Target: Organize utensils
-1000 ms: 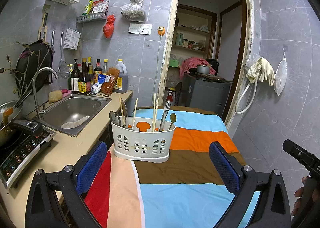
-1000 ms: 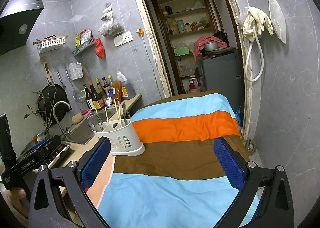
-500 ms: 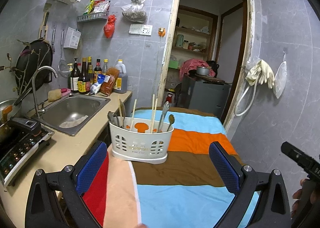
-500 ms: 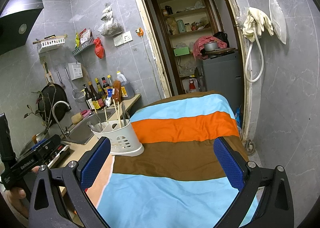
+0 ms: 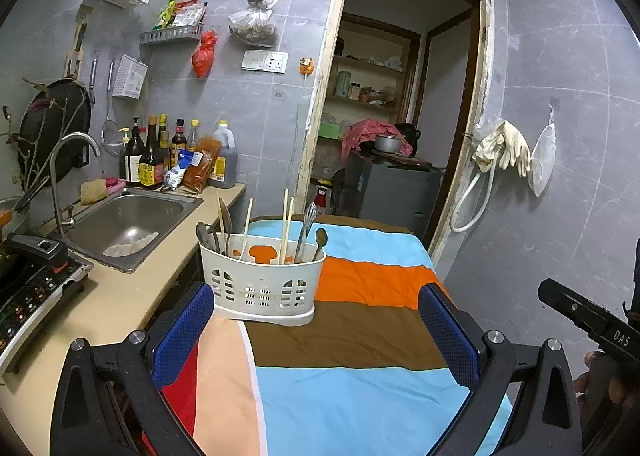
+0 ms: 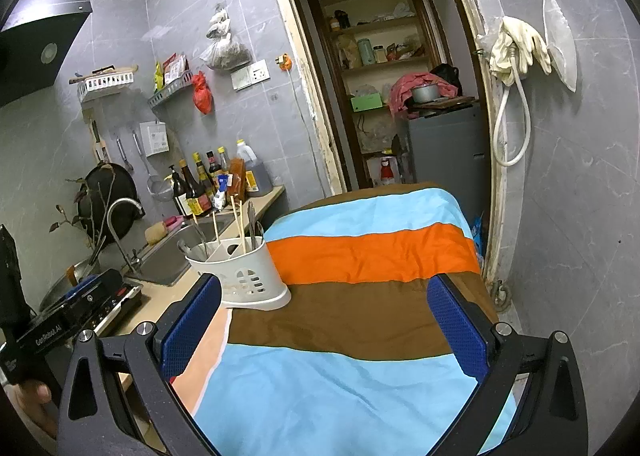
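A white plastic utensil caddy [image 5: 262, 284] stands on the striped cloth-covered table [image 5: 360, 336], at its left edge. It holds chopsticks [image 5: 285, 230], spoons [image 5: 320, 241] and other metal utensils, upright in its compartments. It also shows in the right wrist view [image 6: 244, 272]. My left gripper [image 5: 316, 336] is open and empty, a little in front of the caddy. My right gripper [image 6: 324, 328] is open and empty, to the right of the caddy above the cloth.
A counter with a steel sink [image 5: 128, 220], a tap, sauce bottles [image 5: 152, 156] and an induction cooker [image 5: 28, 288] runs along the left. A doorway [image 5: 400, 116] opens behind the table. Gloves and a hose hang on the right wall [image 5: 504, 144].
My left gripper has drawn back and shifted a little, so the caddy sits lower and nearer its left finger. The right gripper has barely moved. Both stay open.
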`<action>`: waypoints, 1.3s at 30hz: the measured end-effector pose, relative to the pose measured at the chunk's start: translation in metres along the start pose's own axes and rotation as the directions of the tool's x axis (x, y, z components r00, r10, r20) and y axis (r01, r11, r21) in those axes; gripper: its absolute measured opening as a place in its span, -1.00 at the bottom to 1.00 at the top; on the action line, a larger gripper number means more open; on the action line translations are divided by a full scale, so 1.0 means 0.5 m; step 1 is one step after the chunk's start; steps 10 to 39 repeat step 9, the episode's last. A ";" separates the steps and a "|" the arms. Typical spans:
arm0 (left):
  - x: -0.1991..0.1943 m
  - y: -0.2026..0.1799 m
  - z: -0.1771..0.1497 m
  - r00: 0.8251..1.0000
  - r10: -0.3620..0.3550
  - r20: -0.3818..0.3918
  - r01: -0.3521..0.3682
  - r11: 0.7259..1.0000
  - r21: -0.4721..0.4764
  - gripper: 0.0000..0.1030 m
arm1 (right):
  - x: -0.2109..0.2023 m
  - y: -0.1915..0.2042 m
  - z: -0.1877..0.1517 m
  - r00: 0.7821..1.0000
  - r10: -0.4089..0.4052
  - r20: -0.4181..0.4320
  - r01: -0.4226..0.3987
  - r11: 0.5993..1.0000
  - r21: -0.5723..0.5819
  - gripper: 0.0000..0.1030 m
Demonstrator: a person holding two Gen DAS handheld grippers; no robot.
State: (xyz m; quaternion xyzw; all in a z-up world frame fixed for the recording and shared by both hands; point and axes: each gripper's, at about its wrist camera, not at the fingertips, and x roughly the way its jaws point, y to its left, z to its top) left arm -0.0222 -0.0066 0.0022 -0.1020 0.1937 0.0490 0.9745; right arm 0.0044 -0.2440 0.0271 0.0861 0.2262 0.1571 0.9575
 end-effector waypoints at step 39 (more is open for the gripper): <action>0.004 0.010 -0.003 1.000 0.009 -0.014 -0.009 1.000 -0.007 0.99 | -0.007 0.034 -0.018 1.000 0.003 -0.015 -0.003 1.000 -0.006 0.96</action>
